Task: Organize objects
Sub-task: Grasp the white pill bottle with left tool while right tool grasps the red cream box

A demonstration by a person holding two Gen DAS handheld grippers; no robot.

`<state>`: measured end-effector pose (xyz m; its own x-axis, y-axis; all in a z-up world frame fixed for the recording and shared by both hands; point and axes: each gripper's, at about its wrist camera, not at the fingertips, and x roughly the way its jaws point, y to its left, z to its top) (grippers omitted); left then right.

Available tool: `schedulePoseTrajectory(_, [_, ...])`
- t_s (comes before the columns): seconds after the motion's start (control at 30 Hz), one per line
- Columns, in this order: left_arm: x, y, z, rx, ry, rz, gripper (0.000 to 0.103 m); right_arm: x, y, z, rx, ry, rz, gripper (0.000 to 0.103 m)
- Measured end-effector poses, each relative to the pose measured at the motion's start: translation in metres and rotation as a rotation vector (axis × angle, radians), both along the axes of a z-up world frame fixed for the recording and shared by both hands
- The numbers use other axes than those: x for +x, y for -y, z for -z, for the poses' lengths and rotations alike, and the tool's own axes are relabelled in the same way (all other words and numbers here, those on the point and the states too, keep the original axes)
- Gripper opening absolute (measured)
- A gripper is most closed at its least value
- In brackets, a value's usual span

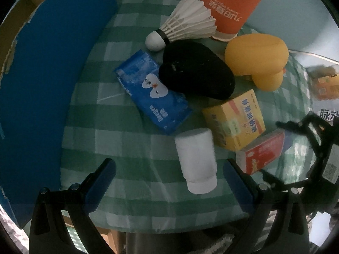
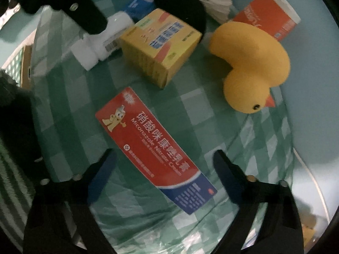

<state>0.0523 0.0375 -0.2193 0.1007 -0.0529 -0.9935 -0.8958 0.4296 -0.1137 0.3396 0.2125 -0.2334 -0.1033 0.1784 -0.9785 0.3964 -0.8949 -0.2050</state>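
Observation:
My left gripper (image 1: 169,169) is open; a white bottle (image 1: 196,160) lies between its fingers on the green checked cloth (image 1: 127,144). Beyond it lie a blue tissue pack (image 1: 152,93), a black oval object (image 1: 197,72), a shuttlecock (image 1: 184,25), an orange cup (image 1: 231,6), a yellow duck (image 1: 258,57), a yellow box (image 1: 235,120) and a red box (image 1: 262,152). My right gripper (image 2: 165,158) is open, its fingers either side of the red box (image 2: 152,146). The duck (image 2: 252,67), yellow box (image 2: 163,42) and white bottle (image 2: 101,42) lie beyond.
A blue cardboard wall (image 1: 48,84) stands along the left of the cloth. The other gripper (image 1: 313,148) shows at the right edge of the left wrist view, and as a black shape (image 2: 80,10) top left in the right wrist view. The cloth's front edge (image 1: 148,228) is close.

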Motion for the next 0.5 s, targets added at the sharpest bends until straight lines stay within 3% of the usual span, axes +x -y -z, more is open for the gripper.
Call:
schedulePoseTrajectory(0.13, [0.0,-0.001,0.003,-0.011,0.001,-0.016,0.102,-0.005,-0.009,0.001,-0.072,0.005,0.127,0.061])
schedulePoseTrajectory(0.17, [0.001,-0.001,0.003,-0.013,0.004,-0.015,0.102,-0.007,-0.013,-0.001,-0.096,0.003,0.178,0.052])
schedulePoseTrajectory(0.27, [0.004,-0.004,0.004,-0.018,0.006,-0.005,0.102,-0.011,-0.026,-0.004,-0.136,-0.02,0.353,0.041])
schedulePoseTrajectory(0.33, [0.006,-0.005,0.005,-0.022,0.012,-0.002,0.102,-0.013,-0.04,-0.006,-0.19,-0.043,0.49,0.041])
schedulePoseTrajectory(0.37, [0.008,-0.005,0.006,-0.021,0.013,-0.054,0.101,-0.013,-0.046,-0.007,-0.217,-0.051,0.559,0.041])
schedulePoseTrajectory(0.5, [0.013,-0.009,0.011,-0.012,0.011,-0.049,0.099,-0.011,-0.07,-0.01,-0.339,-0.072,0.814,0.041])
